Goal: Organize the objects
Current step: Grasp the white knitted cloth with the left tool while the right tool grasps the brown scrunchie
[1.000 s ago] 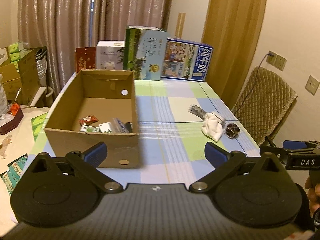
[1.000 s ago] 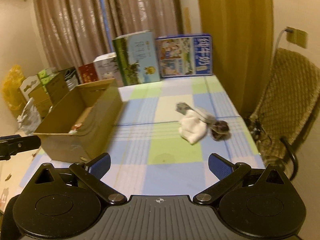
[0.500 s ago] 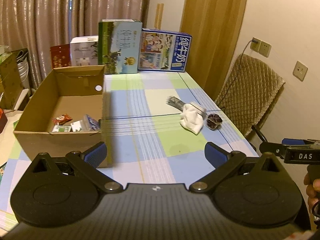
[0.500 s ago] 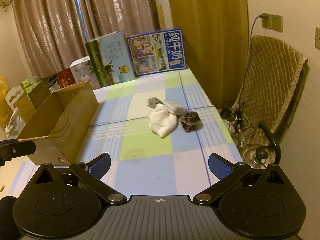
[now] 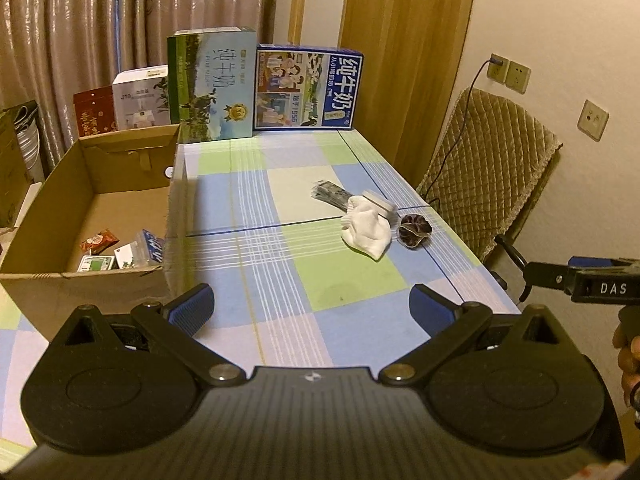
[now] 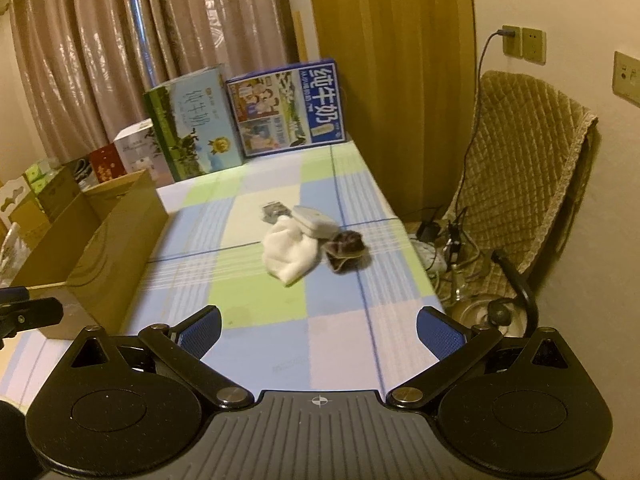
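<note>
The checked tablecloth (image 5: pixel 280 200) carries a cardboard box (image 5: pixel 96 208) at left, already holding small packets. A white sock (image 6: pixel 292 254), dark scrunchie (image 6: pixel 346 246) and flat case lie clustered well apart from it. Left gripper (image 5: pixel 312 312) and right gripper (image 6: pixel 318 330) stand apart, empty. Step: approach. Next: advance to the cluster and close on one item.

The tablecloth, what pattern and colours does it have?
The tablecloth is checked in blue, green and pale squares with thin stripes, clearest in the left wrist view.
</note>
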Demonstrator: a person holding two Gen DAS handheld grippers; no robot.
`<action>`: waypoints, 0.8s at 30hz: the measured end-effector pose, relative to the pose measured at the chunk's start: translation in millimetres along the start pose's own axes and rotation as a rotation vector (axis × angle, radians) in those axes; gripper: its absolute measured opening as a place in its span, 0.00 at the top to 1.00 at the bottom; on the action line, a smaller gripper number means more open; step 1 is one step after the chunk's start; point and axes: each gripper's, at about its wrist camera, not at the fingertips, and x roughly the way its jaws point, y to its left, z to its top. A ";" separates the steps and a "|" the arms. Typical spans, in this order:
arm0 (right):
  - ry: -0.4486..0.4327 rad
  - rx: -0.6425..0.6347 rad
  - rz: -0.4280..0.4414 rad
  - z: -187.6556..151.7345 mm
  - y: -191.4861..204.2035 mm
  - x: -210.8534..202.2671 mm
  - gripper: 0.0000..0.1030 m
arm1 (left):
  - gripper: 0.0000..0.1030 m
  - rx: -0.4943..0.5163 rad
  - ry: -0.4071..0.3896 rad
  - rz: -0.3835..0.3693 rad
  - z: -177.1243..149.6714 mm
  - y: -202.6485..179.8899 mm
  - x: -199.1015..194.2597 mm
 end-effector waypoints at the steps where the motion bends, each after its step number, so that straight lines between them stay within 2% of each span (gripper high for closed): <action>1: 0.001 0.002 -0.003 0.9 -2.6 1.4 0.02 | 0.01 0.002 0.002 -0.001 0.9 -1.0 2.4; 14: 0.017 -0.025 -0.040 15.6 -31.5 26.4 0.02 | 0.01 0.038 0.055 -0.014 6.8 -18.3 44.3; 24: 0.020 -0.101 -0.037 33.4 -46.4 56.9 0.02 | 0.01 0.066 0.076 -0.035 18.8 -31.6 88.8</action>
